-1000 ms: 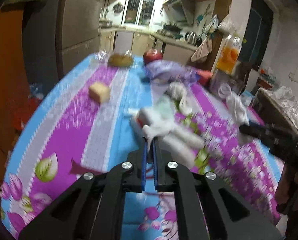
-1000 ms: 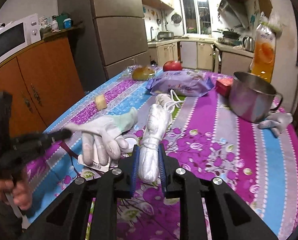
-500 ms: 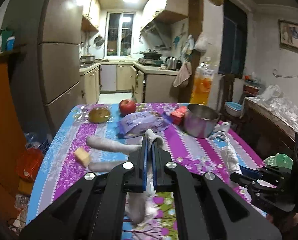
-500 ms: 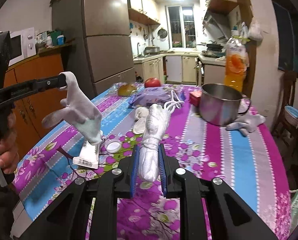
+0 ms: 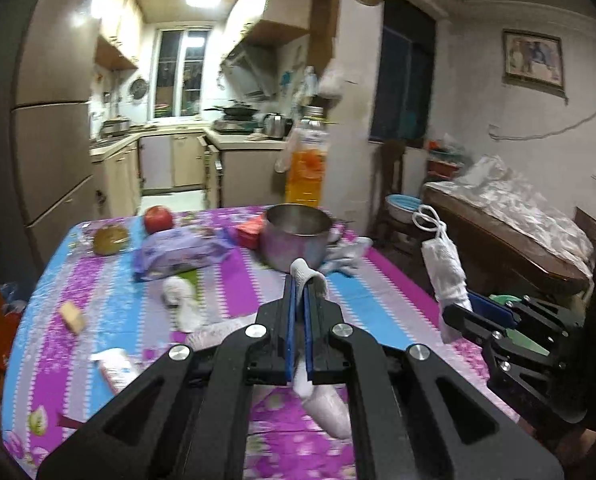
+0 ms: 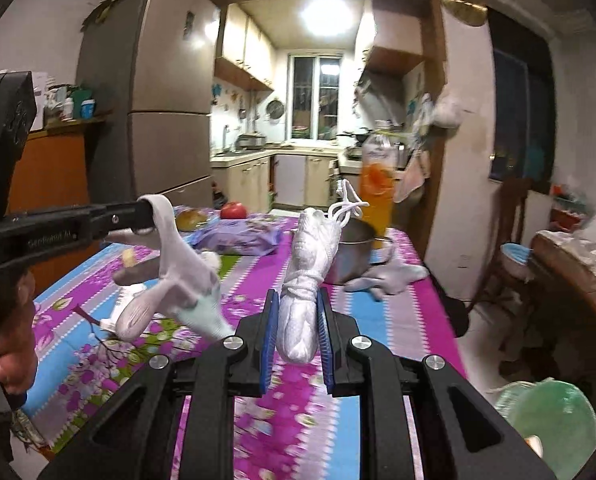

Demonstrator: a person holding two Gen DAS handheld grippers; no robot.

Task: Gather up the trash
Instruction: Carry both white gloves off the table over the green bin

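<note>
- So both bits of trash are already up off the table [image 5: 97, 284], held over its near edge, nothing under them to drop into yet.
- right gripper [image 6: 295, 334] is clamped on the tied white bundle [image 6: 312, 268], long axis upright, loops on top.
- left gripper [image 5: 298, 320] is pinched tight on a limp white glove [image 6: 177, 276], dangling down.
</note>
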